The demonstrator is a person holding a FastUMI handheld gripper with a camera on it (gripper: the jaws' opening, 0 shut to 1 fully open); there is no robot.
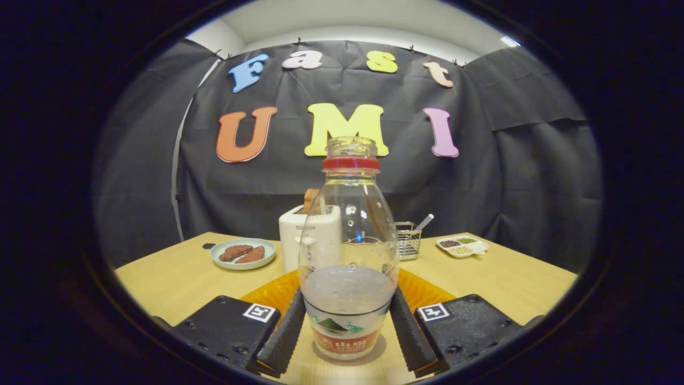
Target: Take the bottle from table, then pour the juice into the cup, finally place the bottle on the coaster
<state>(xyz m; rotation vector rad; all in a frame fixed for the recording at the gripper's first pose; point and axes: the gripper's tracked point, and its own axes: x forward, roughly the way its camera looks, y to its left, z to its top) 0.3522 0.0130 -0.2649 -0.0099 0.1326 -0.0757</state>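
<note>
Gripper (347, 326) clamps clear bottle (348, 251) w/ both fingers, upright at desk's (176, 278) near edge, orange coaster (278, 291) just behind; toaster (310, 235), plate (243, 253) toward far edge.

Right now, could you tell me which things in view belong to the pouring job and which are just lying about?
For the job: bottle, upright between the gripper fingers, both pressing its sides; orange coaster just behind it.

Lying about: toaster, plate of patties, wire basket, divided dish.
</note>
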